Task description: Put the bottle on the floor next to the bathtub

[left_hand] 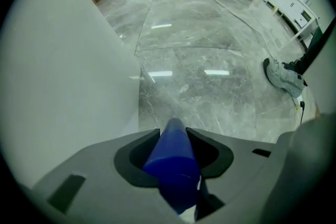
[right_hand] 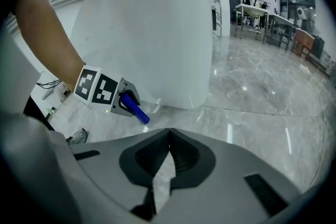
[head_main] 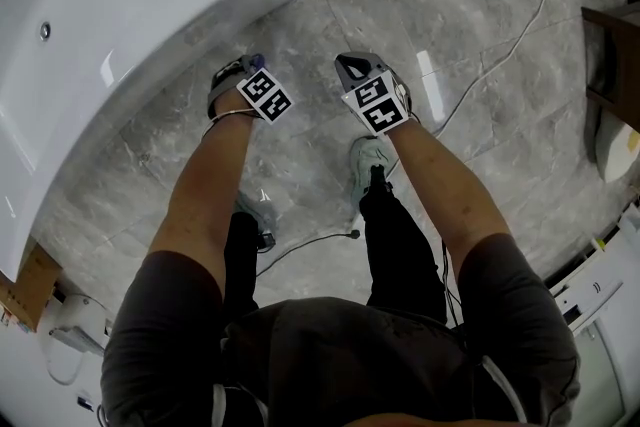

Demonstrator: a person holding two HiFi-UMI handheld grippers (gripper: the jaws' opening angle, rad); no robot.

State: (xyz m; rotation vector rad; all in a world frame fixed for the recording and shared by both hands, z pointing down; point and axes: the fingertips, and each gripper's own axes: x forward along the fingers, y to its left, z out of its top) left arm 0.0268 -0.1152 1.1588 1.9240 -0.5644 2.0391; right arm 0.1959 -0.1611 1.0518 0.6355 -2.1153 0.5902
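Clasping smooth blue bottle (left_hand: 173,165) in left gripper (left_hand: 173,135) fingers, right gripper (right_hand: 169,136) fingers pressed together

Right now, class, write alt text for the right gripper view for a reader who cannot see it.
The left gripper holds a blue bottle above the grey floor beside the white bathtub. In front, the right gripper is shut and empty.

Left boundary: the curved wall of the bathtub (head_main: 150,25), rising from the floor (head_main: 470,5). The left gripper (head_main: 247,67), clamped on the bottle (left_hand: 173,160), hangs near that wall, with bare floor between them. Ahead and to the right the floor lies open. Obstructions: a thin cable (head_main: 512,43) across the tiles at right, a dark cabinet (head_main: 615,35) at the far right edge, and the person's shoe (head_main: 370,160) underneath.
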